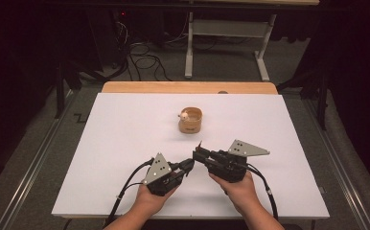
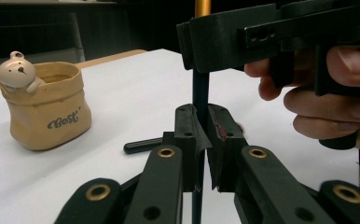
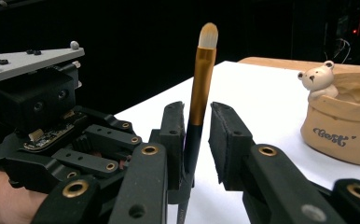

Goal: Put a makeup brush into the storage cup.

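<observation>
A makeup brush (image 3: 201, 79) with a pale tip, gold ferrule and dark handle (image 2: 200, 88) stands upright at the near middle of the white table. My left gripper (image 2: 201, 126) is shut on the lower handle. My right gripper (image 3: 197, 126) has its jaws on either side of the brush higher up. The brush leans on the left pad, and a gap shows to the right pad. In the high view both grippers, left (image 1: 189, 165) and right (image 1: 198, 153), meet tip to tip. A tan pot (image 1: 190, 120) with a small bear on its rim stands farther back.
The white sheet (image 1: 125, 134) covers the table, with a wooden strip (image 1: 188, 87) along the far edge. A short black rod-like piece (image 2: 143, 145) lies just behind my left jaws. The pot (image 2: 47, 116) (image 3: 341, 130) is the nearest obstacle. Cables trail from both grippers toward the near edge.
</observation>
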The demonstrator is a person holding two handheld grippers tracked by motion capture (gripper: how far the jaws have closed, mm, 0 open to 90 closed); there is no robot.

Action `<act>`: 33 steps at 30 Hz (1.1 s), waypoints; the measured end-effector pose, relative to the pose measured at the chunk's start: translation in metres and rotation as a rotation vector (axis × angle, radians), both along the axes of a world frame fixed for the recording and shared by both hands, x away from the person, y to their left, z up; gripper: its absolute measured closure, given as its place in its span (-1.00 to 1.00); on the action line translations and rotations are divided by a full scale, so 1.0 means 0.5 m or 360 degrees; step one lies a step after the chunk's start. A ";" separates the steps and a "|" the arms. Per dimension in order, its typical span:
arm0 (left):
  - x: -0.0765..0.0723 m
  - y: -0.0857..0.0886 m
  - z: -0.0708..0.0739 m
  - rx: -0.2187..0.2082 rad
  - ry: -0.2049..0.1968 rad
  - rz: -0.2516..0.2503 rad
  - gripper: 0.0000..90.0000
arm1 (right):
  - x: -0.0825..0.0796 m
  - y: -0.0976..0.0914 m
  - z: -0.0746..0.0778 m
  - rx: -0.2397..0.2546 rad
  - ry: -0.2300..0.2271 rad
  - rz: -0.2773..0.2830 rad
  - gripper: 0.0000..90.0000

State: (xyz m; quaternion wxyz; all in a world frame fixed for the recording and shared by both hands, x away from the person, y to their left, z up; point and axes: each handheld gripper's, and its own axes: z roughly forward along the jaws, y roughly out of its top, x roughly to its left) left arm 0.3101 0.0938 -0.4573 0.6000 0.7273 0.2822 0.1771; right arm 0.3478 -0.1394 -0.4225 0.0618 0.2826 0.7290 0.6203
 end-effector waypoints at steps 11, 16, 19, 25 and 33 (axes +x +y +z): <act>-0.001 -0.001 0.000 -0.0002 -0.0001 -0.0003 0.85 | 0.001 -0.002 -0.001 0.0018 0.0019 0.0008 0.83; -0.001 -0.002 0.000 -0.0002 -0.0001 -0.0005 0.85 | -0.001 0.000 -0.001 0.0020 0.0012 0.0020 0.86; -0.001 -0.002 0.000 -0.0003 0.0001 -0.0005 0.85 | -0.001 0.001 0.000 0.0015 0.0011 0.0015 0.86; -0.001 -0.002 0.000 -0.0004 0.0006 -0.0009 0.85 | -0.002 0.001 0.000 0.0012 0.0006 0.0018 0.87; -0.001 -0.002 0.000 -0.0003 0.0010 -0.0010 0.85 | -0.004 0.002 0.001 0.0000 -0.0001 0.0015 0.87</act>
